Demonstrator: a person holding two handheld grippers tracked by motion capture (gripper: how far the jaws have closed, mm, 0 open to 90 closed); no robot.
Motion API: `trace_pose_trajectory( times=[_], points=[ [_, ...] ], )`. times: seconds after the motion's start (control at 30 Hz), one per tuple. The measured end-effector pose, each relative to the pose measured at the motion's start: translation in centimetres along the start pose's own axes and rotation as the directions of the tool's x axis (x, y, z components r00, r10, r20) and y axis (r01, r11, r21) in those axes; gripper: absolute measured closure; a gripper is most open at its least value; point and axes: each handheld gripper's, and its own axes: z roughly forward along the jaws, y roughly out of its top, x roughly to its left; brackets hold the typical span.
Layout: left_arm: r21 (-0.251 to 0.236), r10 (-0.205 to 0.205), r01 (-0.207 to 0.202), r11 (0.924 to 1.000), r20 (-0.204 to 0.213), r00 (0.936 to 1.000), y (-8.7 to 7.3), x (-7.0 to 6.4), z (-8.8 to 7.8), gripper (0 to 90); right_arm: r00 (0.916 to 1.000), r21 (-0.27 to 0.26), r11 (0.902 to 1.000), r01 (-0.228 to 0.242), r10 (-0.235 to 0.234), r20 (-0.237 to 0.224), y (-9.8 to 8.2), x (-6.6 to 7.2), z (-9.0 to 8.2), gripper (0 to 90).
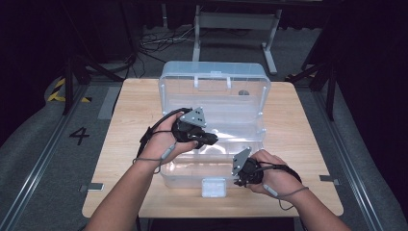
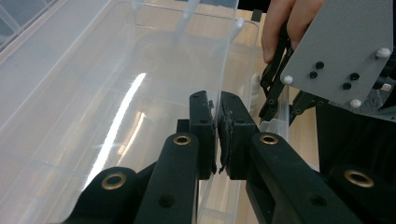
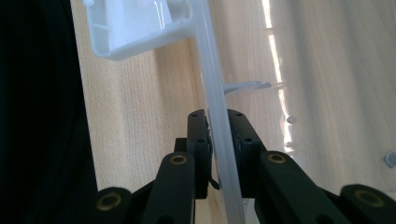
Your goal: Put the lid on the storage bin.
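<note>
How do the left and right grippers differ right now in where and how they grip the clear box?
The left gripper clamps a thin clear wall farther back inside the clear plastic box; the right gripper clamps a thicker, frosted wall at the near front edge, beside the white latch. In the high view the left gripper sits higher and farther from the person, the right nearer. Both are shut on box plastic, one jaw each side.

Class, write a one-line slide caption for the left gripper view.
Left gripper shut on the thin rim of a clear plastic storage box, with the right gripper close beside it.
</note>
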Motion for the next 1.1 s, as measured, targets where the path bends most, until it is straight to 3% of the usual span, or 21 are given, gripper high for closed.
trace_pose_trajectory(
  times=[0.2, 1.1],
  points=[
    [0.005, -0.009, 0.009, 0.9999, 0.005, 0.9999, -0.05, -0.26, 0.11, 84.8, 0.9997, 0.005, 1.0000, 0.001, -0.001, 0.023, 0.09, 0.25, 0.03, 81.0],
    [0.017, -0.020, 0.020, 0.9997, 0.025, 0.9995, -0.59, -0.92, 0.29, 84.8, 0.9989, 0.000, 1.0000, -0.005, 0.005, 0.046, 0.02, 0.50, -0.08, 80.1]
  ],
)
